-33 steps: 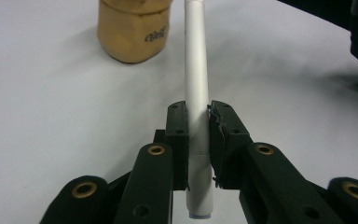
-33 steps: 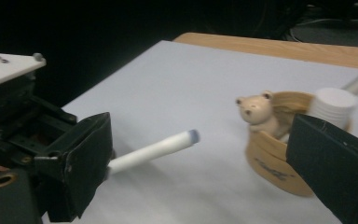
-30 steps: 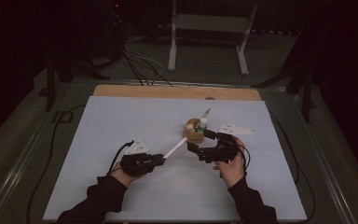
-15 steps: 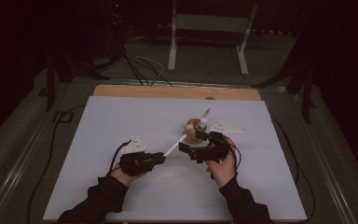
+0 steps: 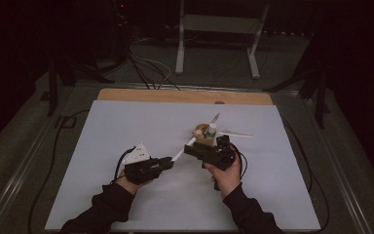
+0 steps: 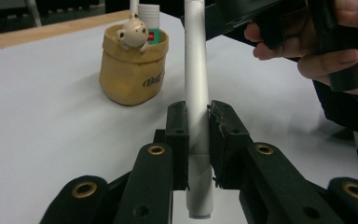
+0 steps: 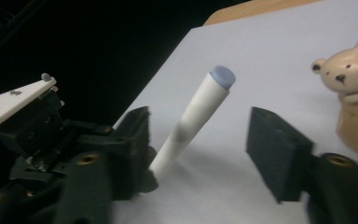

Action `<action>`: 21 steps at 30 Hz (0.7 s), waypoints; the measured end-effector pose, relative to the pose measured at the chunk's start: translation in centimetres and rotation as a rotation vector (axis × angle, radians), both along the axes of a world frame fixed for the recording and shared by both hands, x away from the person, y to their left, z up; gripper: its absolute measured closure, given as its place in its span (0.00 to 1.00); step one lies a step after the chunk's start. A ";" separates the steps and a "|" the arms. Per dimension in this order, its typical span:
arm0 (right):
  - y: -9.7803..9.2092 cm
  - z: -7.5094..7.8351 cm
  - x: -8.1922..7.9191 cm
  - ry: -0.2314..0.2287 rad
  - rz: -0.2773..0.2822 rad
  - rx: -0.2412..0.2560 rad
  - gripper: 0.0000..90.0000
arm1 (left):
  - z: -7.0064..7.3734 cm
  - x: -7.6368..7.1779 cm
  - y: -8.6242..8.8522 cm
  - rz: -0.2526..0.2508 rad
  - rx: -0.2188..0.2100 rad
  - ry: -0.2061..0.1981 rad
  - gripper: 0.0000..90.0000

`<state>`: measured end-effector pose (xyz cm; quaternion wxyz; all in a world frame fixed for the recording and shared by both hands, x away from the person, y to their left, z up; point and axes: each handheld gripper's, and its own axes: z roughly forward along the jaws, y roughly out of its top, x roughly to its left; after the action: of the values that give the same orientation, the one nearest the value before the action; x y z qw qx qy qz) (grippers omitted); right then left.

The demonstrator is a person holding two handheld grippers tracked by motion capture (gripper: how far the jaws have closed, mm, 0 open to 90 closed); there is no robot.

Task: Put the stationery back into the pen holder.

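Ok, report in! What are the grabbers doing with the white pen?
Left gripper shut on white pen. Right gripper open, jaws either side of the pen's free end. Bear pen holder close behind; path between clear.

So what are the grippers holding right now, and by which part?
The left gripper clamps a white pen near its lower end. The right gripper holds nothing: its jaws stand open on either side of the pen's upper end.

A dark room, a white-topped table (image 5: pixel 126 126), a metal stand (image 5: pixel 217 34) behind.
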<state>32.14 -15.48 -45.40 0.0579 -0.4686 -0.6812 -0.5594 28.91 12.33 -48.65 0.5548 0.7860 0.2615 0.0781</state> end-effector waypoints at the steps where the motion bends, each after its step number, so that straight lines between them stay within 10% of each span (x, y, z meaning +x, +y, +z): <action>1: 0.0 -0.1 0.0 0.004 -0.001 0.013 0.53 | -0.1 -0.1 -0.1 -0.002 0.004 -0.012 0.88; 21: 0.2 -0.1 0.0 0.099 0.068 0.103 0.86 | -0.4 -0.2 -0.3 -0.057 -0.033 -0.038 0.88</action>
<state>32.18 -15.30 -45.48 0.1348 -0.4687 -0.6633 -0.5677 28.72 12.03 -49.02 0.5746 0.7821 0.2297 0.0731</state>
